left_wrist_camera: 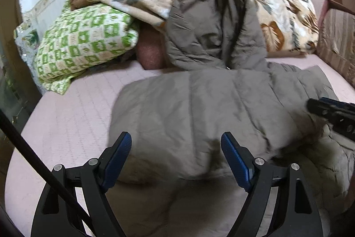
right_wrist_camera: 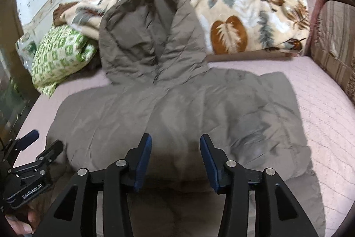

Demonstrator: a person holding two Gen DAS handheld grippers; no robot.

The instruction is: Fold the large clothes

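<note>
free: pink mattress [right_wrist_camera: 328,103] both sides of coat [right_wrist_camera: 177,108] | blocked: blanket [right_wrist_camera: 244,21], pillow [right_wrist_camera: 60,54] behind

Left tool [left_wrist_camera: 176,146] wide apart, blue pads over the near edge of a grey puffer jacket [left_wrist_camera: 199,103] lying on pink bed [left_wrist_camera: 73,108]. Hood [left_wrist_camera: 210,30] leans up on leaf-print blanket [left_wrist_camera: 286,14]. Green checked pillow [left_wrist_camera: 84,41] far left. Right tool [left_wrist_camera: 332,113] enters at right, over the jacket.
</note>
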